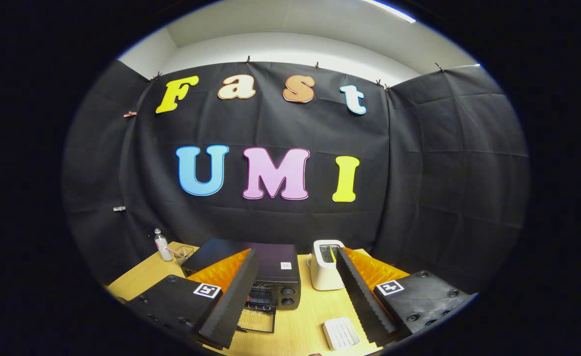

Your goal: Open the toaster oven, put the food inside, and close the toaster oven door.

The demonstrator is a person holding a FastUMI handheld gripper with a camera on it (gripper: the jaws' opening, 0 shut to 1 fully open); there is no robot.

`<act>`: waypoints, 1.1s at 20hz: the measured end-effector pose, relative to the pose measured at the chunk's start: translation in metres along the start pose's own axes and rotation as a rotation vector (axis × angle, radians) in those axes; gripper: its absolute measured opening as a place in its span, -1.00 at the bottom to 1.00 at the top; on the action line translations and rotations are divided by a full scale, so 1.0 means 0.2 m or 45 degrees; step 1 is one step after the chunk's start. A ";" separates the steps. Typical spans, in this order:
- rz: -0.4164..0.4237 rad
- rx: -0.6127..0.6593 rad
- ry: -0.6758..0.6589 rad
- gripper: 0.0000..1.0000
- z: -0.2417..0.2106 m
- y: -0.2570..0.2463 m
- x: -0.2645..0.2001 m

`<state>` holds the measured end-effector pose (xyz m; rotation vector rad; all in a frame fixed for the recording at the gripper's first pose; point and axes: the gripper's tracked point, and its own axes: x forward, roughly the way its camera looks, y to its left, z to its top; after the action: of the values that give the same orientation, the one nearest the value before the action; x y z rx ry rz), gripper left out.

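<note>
**Door down, food yet to go in**

The toaster oven (270, 277) sits on the far middle of the wooden surface (305, 321), its door (256, 319) already folded down flat toward the near side, with the rack showing in the mouth behind it. The gripper (295, 301) hangs above and on the near side of it, its fingers (231, 296) spread wide apart and holding nothing. The left finger crosses in front of the oven's left half.

The step in hand looks to be fetching the food. A small white ridged block (341, 333) lies on the surface near the right finger; I cannot tell whether it is the food. Whatever is picked up, the grip should be low and square, and the carry should clear the dropped door before going into the mouth, so the door is not knocked.

To the right of the oven stands a white toaster (326, 265). At the far left of the surface are a small wire basket (185, 253) and a clear bottle (162, 245). Black cloth walls the booth, with a pale ceiling above.
</note>
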<state>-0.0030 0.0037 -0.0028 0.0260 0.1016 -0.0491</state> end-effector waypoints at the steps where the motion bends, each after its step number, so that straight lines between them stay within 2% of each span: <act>1: 0.001 -0.001 0.001 0.95 0.00 0.00 0.00; 22: 0.010 0.019 0.011 0.95 -0.02 -0.01 0.01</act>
<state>-0.0008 0.0026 -0.0067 0.0415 0.1096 -0.0422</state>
